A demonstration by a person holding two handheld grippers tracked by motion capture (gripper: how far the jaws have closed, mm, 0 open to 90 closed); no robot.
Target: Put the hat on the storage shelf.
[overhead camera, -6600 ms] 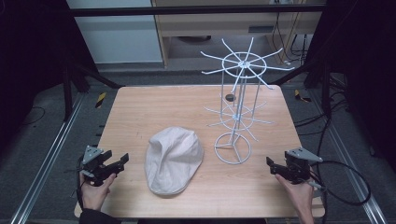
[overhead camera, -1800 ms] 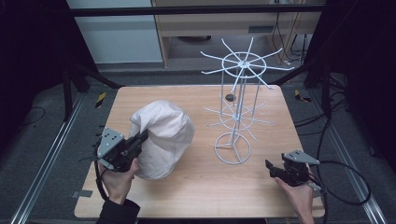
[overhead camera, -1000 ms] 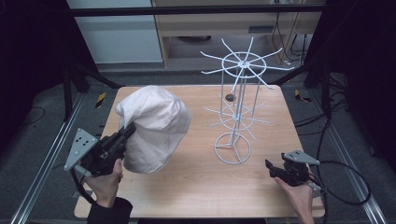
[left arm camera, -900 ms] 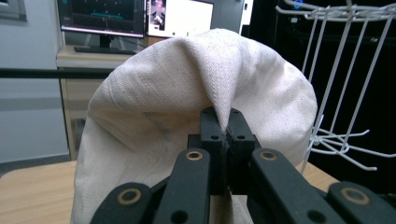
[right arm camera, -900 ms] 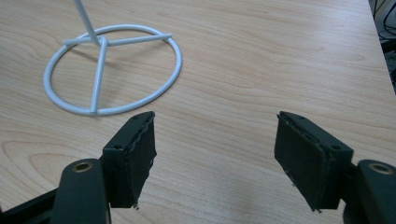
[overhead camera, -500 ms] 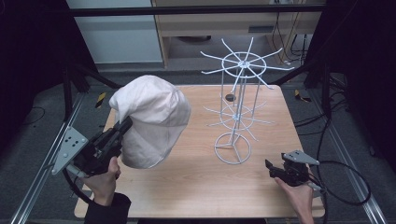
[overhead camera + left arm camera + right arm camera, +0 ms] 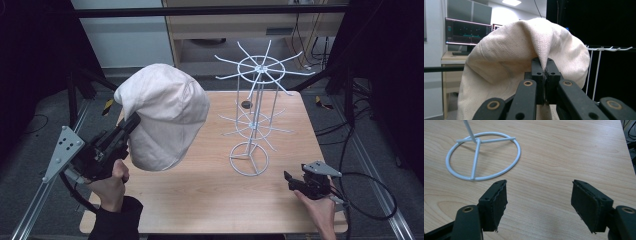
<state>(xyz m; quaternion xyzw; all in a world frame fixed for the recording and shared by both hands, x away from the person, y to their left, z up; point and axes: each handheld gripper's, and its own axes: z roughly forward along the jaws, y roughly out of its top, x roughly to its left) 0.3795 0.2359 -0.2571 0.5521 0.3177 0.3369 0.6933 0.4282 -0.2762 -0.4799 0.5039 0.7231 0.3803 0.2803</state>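
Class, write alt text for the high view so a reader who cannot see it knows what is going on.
The left gripper holds a cream fabric flat cap lifted above a light wooden table. A white wire hat stand with radiating spokes stands to its right. The right gripper rests near the table's front right corner, beside the stand's ring base.

A light wooden table (image 7: 210, 200) with a visible grain fills the middle of the high view. On its right half stands a white wire hat rack (image 7: 252, 120), its ring base (image 7: 482, 157) flat on the wood at the upper left of the right gripper view.
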